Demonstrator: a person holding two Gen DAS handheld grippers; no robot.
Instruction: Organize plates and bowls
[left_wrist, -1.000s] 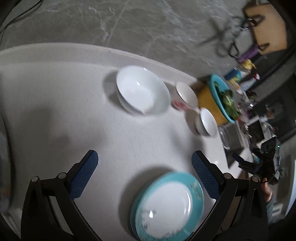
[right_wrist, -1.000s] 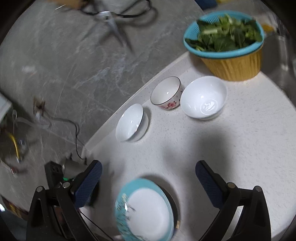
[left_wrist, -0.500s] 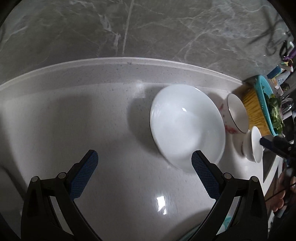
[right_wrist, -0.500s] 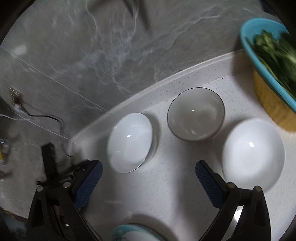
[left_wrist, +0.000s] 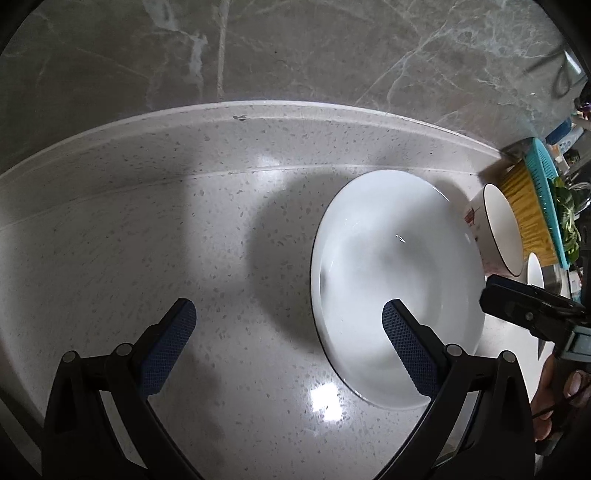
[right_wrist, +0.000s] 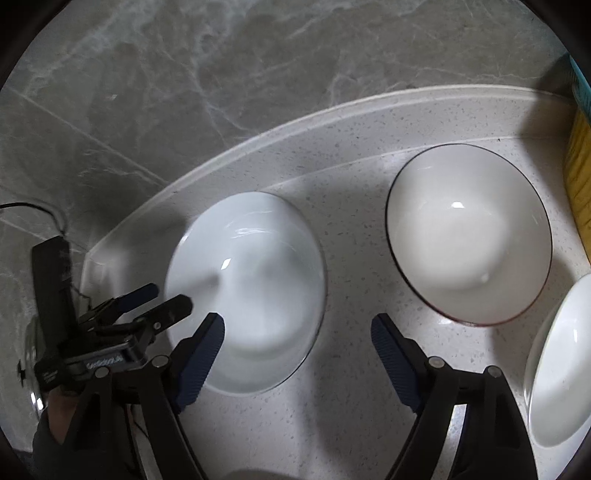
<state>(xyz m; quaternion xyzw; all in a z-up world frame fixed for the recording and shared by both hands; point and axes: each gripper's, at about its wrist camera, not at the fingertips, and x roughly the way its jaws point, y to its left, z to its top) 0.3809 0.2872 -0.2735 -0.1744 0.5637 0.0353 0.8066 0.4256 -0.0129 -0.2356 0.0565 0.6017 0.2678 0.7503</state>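
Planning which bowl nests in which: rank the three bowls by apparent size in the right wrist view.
1. Dark-rimmed bowl and plain white bowl: alike, and fisheye nearness blurs ranking.
2. White bowl at the right edge: cropped, so its size cannot be told.

bowls: 3 — big white (left_wrist: 388, 273), dark-rimmed (right_wrist: 469, 232), small white (right_wrist: 561, 362) | baskets: 1 (left_wrist: 532, 214)

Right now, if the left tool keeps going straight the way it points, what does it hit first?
Probably the bare speckled counter. The left tool is open, and only its right finger overlaps the big white bowl, so that rim could catch first; depth is unclear.
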